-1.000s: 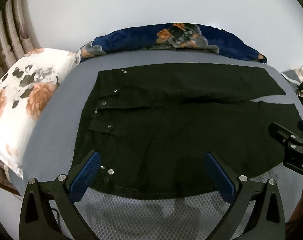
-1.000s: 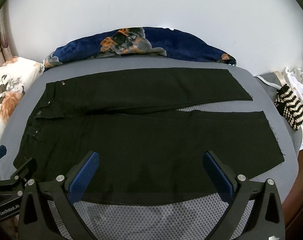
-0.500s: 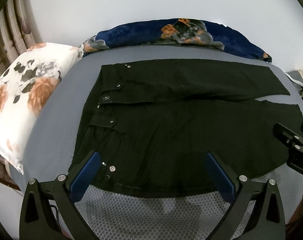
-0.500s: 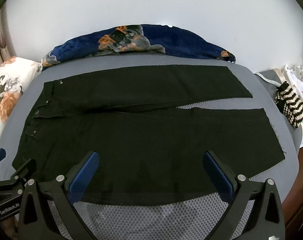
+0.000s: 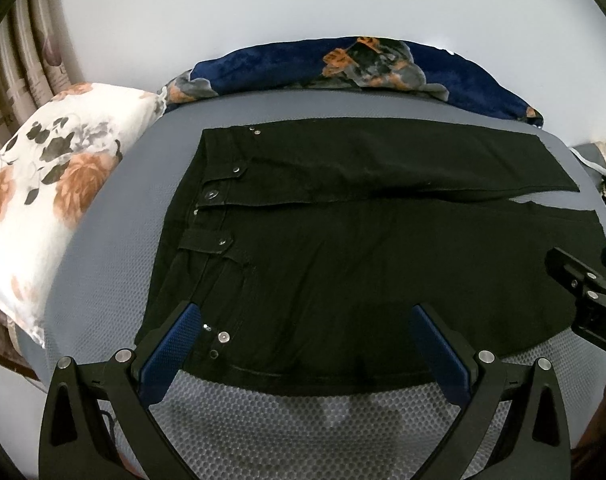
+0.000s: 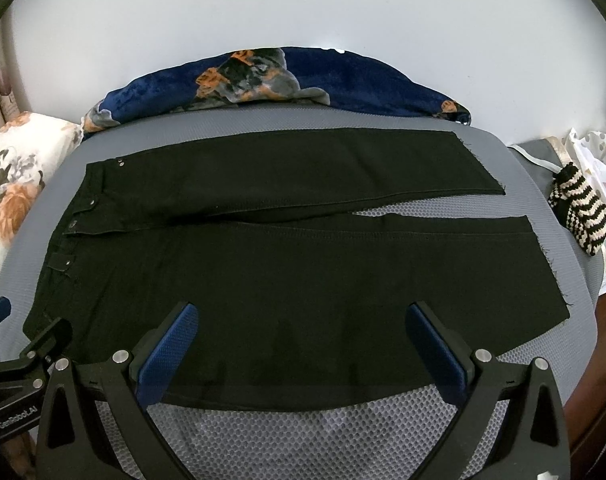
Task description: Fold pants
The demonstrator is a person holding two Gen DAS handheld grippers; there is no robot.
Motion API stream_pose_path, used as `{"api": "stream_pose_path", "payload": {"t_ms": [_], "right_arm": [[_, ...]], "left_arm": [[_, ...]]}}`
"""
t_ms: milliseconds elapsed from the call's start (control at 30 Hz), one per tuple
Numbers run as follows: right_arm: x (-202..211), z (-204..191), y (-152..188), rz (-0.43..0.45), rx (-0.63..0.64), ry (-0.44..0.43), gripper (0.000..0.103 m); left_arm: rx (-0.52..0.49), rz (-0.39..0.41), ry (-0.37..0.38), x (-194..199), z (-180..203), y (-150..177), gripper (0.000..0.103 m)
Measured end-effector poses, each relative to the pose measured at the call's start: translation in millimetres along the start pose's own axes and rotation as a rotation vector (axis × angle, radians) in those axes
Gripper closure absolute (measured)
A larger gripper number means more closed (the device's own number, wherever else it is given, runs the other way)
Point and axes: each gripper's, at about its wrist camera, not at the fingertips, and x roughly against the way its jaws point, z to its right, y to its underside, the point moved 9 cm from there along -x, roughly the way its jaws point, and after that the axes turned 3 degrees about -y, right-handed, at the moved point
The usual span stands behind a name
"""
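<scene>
Black pants (image 5: 363,240) lie flat on a grey mesh surface (image 5: 303,420), waistband with metal snaps at the left, both legs stretching right. In the right wrist view the pants (image 6: 303,272) show whole, with the leg ends at the right. My left gripper (image 5: 303,320) is open and empty, hovering over the near edge by the waistband. My right gripper (image 6: 299,316) is open and empty over the near leg's near edge. Each gripper's body shows at the edge of the other's view.
A white floral pillow (image 5: 51,200) lies at the left. A navy floral blanket (image 5: 363,68) is bunched along the far edge against a white wall. A black-and-cream striped knit item (image 6: 579,216) and white cloth (image 6: 599,168) lie at the right.
Both grippers have risen or pulled back slightly, so the pants sit a little lower and farther in view. Both stay open. The pants have not moved.
</scene>
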Motion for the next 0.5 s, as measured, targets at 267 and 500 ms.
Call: {"api": "stream_pose_path", "payload": {"t_ms": [267, 500], "right_arm": [[-2, 1, -1, -0.001, 0.002, 0.003, 0.000], [-5, 1, -5, 0.002, 0.006, 0.005, 0.000]], "left_arm": [[0.006, 0.004, -0.002, 0, -1, -2, 0.000], [0.027, 0.000, 0.005, -7, -8, -10, 0.000]]}}
